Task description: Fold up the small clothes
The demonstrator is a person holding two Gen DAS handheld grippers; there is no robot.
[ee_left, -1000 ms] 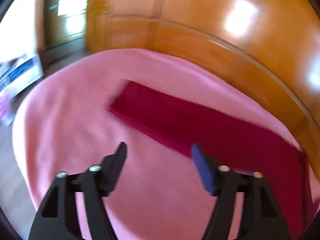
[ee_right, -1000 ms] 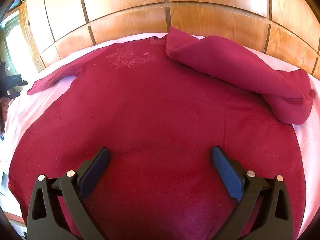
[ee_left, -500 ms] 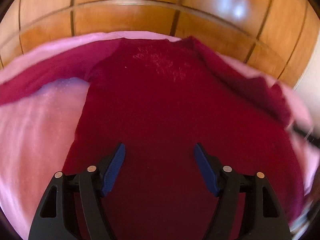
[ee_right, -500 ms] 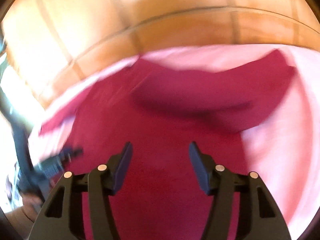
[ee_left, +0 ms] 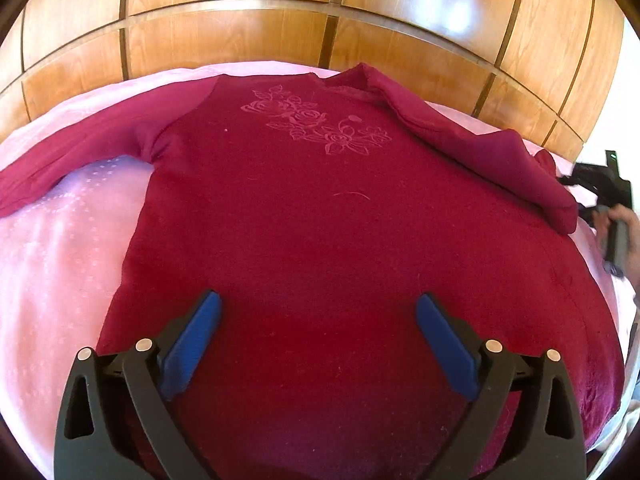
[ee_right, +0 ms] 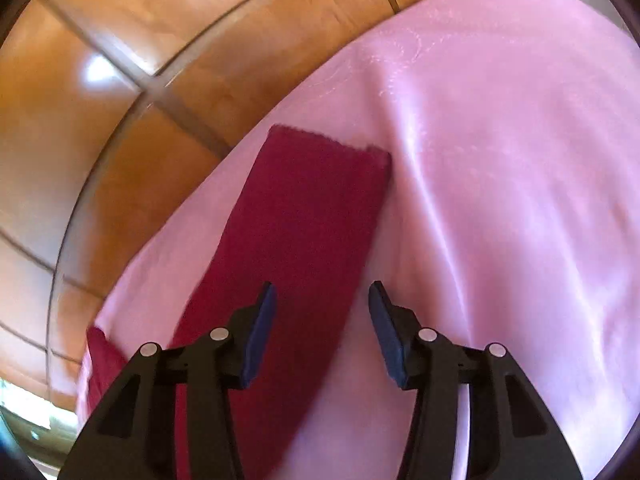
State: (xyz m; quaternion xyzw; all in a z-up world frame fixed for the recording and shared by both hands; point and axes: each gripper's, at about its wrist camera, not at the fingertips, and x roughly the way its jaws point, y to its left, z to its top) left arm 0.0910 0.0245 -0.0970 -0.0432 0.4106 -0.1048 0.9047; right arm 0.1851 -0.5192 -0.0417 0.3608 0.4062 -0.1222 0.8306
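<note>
Your left claw (ee_left: 318, 312) is hanging over the lower middle of a dark red sweater (ee_left: 320, 220), and its jaws are opening wide with nothing caught between the blue pads (ee_left: 192, 340); they are released above the cloth, not pinching it. The sweater is lying spread face up on a pink bedsheet (ee_left: 52, 260), filling the centre of the left wrist frame, with an embossed rose pattern (ee_left: 316, 124) showing in the upper middle near the neckline. One sleeve (ee_left: 72, 152) is stretching out flat toward the left edge of the frame, while the other sleeve (ee_left: 480, 148) is lying folded across the body toward the right edge. Behind the bed a glossy wooden panelled wall (ee_left: 280, 12) is running across the top of the frame. At the far right edge you are holding the other black tool in your hand (ee_left: 624, 240), just beside the end of the folded sleeve. In the right wrist view, your right claw (ee_right: 322, 300) is pointing down at the end of a dark red sleeve (ee_right: 308, 216) that is lying flat on the bedsheet (ee_right: 500, 200), running from the lower left up to the centre of the frame. Its jaws are closing, yet they are not clenched on anything: the left pad is sitting over the sleeve and the right pad over pink sheet just beside the sleeve's edge. The picture is slightly blurred.
</note>
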